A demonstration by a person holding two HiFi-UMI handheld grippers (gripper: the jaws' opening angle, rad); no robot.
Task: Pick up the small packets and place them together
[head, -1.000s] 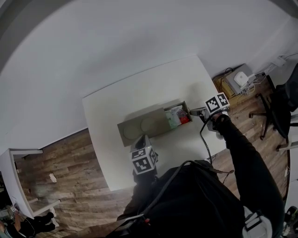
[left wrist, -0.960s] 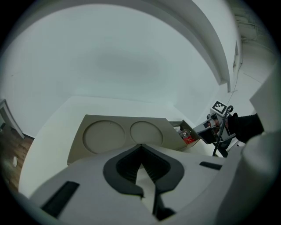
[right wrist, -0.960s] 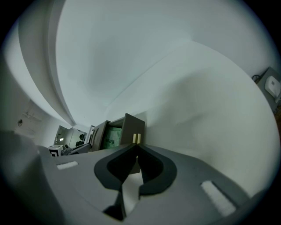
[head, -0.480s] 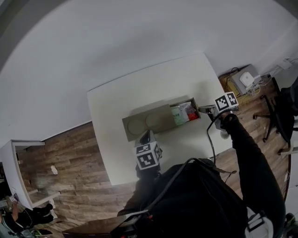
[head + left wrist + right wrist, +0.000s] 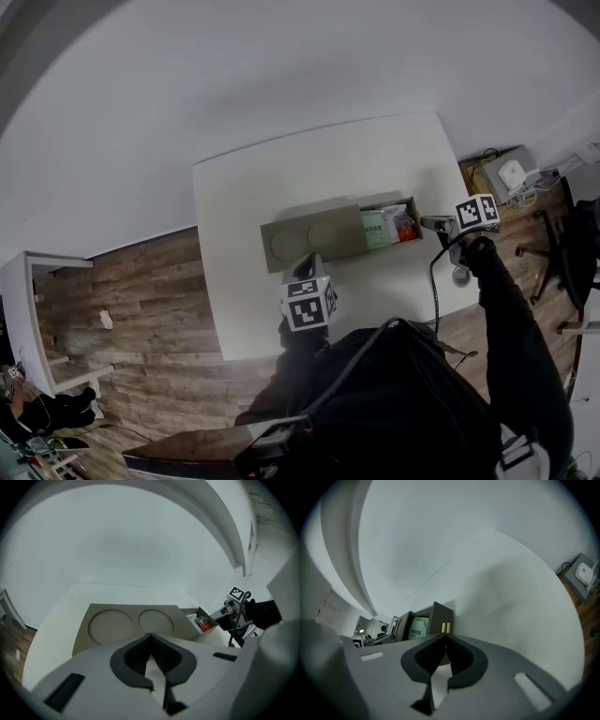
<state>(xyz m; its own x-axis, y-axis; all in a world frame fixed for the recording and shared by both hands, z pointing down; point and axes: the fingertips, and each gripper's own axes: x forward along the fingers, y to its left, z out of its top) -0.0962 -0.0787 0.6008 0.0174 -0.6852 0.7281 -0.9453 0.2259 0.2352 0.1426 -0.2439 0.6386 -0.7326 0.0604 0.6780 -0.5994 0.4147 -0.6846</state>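
The white worktop (image 5: 234, 244) fills mid-frame in my head view, with the long cardboard box (image 5: 309, 239) lying across it. The small packets (image 5: 380, 228), green and red, sit bunched in its open right-end compartment. My right gripper (image 5: 445, 632) is just outside that end wall, jaws closing with nothing between them. My left gripper (image 5: 150, 637) is clenched and empty, below the box. My worry is that reaching in like this, I'd shove the light box instead of catching a packet.
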